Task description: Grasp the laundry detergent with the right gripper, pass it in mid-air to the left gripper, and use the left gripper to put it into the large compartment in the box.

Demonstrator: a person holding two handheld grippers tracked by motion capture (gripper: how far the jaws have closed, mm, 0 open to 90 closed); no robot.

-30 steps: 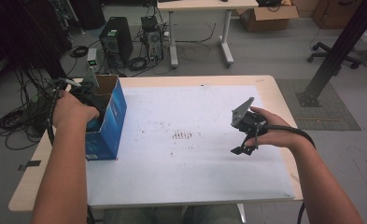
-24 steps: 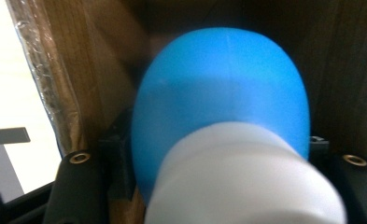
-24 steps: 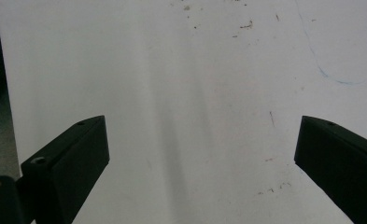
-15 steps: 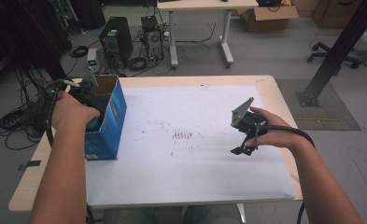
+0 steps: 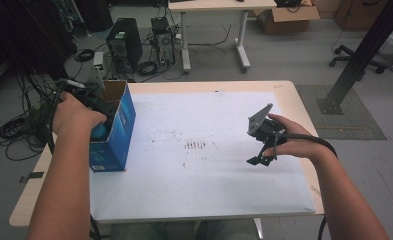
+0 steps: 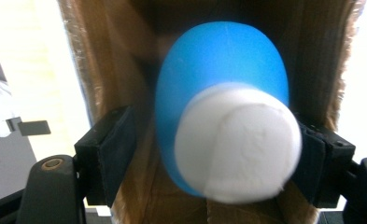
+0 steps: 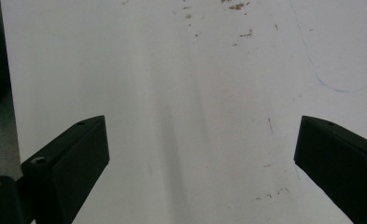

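Straddling a blue-and-white object (image 6: 225, 126) inside the box (image 5: 115, 131), left fingers (image 6: 107, 156) part; right fingers (image 7: 64, 161) spread wide.

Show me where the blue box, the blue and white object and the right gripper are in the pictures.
blue box (image 5: 118, 134), high view, on its blue side wall.
blue and white object (image 6: 237, 142), left gripper view, on its white end.
right gripper (image 5: 258, 160), high view, between its jaw tips.

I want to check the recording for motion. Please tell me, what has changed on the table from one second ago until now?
Nothing has visibly changed. The left gripper is at the open blue box as before, with the blue and white object between its jaws. The right gripper hangs open above the white sheet in the same place.
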